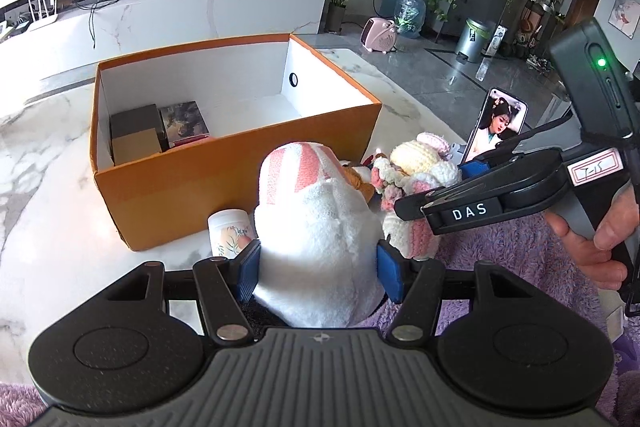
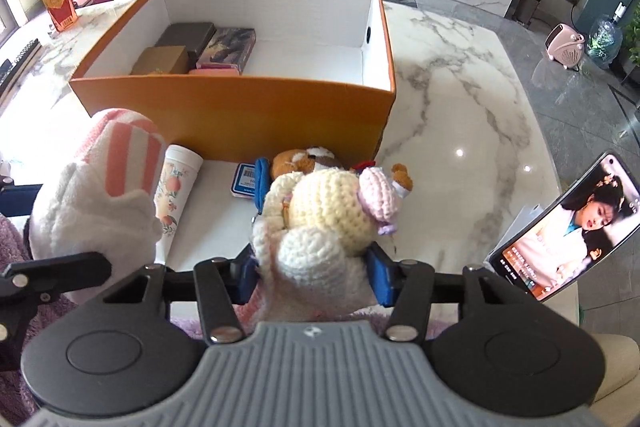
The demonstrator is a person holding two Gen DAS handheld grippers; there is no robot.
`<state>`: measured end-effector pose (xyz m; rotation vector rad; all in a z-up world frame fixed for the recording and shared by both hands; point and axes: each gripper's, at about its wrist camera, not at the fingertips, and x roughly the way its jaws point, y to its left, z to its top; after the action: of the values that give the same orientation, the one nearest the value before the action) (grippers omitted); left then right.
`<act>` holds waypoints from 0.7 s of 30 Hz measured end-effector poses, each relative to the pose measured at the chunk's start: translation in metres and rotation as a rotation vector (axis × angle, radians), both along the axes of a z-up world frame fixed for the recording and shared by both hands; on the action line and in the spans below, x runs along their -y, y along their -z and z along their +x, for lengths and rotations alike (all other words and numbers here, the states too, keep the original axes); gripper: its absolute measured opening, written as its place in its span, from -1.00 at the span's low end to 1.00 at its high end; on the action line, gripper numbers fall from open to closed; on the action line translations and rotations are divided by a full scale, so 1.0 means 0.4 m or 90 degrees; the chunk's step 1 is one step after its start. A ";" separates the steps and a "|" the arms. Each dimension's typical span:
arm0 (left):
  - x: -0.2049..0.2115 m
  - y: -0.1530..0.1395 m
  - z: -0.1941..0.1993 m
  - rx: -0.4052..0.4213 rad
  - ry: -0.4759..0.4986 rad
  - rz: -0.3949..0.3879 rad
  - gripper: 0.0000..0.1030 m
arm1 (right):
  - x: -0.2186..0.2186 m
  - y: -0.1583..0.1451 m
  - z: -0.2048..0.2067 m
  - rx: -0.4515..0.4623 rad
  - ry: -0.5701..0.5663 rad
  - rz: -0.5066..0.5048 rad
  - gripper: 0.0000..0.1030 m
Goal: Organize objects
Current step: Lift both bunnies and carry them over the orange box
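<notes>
A white plush (image 1: 320, 227) with pink stripes is clamped between the pads of the left gripper (image 1: 318, 271), which is closed on its fluffy body just in front of the orange box (image 1: 240, 167). A crocheted doll (image 2: 332, 223) is pinched likewise by the right gripper (image 2: 316, 273), its pads pressed into the yarn near the table edge. Both toys are judged light, soft and compressible, so a squeeze across the thick middle should hold; slipping is unlikely, though the fur may give under the pads. Neither is fragile. A cup (image 2: 176, 187) with a flower print lies between plush and box; it is probably stiffer and smoother and would be best taken across its barrel. The right view shows what the left hides: a blue card (image 2: 246, 181) and a brown toy (image 2: 304, 159) behind the doll, and the box's contents more fully. The left view alone shows the hand (image 1: 596, 231) on the right gripper's handle. Whether the plush clears the table cannot be told.
</notes>
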<state>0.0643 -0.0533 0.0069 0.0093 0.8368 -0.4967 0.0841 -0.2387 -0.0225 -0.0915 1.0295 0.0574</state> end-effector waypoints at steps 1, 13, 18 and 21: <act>-0.003 -0.008 -0.001 0.006 -0.001 0.000 0.34 | -0.002 -0.017 -0.006 0.010 -0.002 0.003 0.09; -0.052 -0.139 0.074 0.059 -0.014 -0.027 0.34 | -0.028 -0.225 0.016 0.139 -0.067 0.022 0.09; -0.065 -0.170 0.198 0.056 -0.025 -0.028 0.34 | -0.032 -0.281 0.103 0.177 -0.112 0.021 0.09; -0.065 -0.157 0.292 0.031 -0.023 -0.013 0.34 | -0.032 -0.276 0.199 0.164 -0.147 0.009 0.09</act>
<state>0.1811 -0.0275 0.0698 -0.0119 0.7830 -0.4697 0.1636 -0.2259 0.0881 -0.2000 0.7575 0.2567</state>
